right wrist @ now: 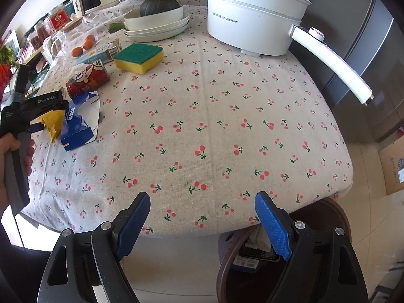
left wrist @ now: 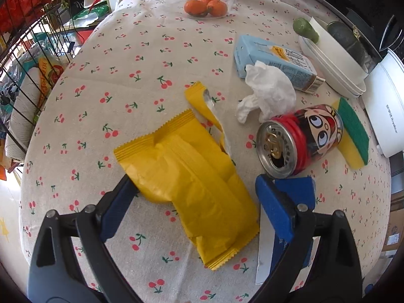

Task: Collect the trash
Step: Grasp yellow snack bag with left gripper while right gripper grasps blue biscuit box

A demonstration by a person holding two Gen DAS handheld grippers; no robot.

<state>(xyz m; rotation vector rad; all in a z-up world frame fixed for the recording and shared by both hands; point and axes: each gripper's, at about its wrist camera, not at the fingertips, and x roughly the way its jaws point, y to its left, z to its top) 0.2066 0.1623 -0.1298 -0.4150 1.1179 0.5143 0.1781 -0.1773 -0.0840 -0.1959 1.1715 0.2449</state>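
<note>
A torn yellow wrapper [left wrist: 194, 179] lies on the cherry-print tablecloth [left wrist: 121, 58] between the fingers of my open left gripper [left wrist: 199, 189], which straddles it. Its left finger [left wrist: 121, 199] touches the wrapper's edge. Nearby lie a crumpled white tissue [left wrist: 270, 96], a red can [left wrist: 298, 141] on its side, a light blue carton [left wrist: 272, 63] and a torn blue box [left wrist: 298, 192]. My right gripper [right wrist: 202, 202] is open and empty over the table's near edge. A brown trash bin [right wrist: 255, 257] with trash in it stands on the floor below it.
A yellow-green sponge [right wrist: 139, 56], stacked white dishes [right wrist: 161, 22] holding a dark squash, a white Royalstar pot [right wrist: 255, 15] with a long handle, and oranges [left wrist: 204, 6] sit at the back. A wire rack [left wrist: 27, 58] stands left of the table.
</note>
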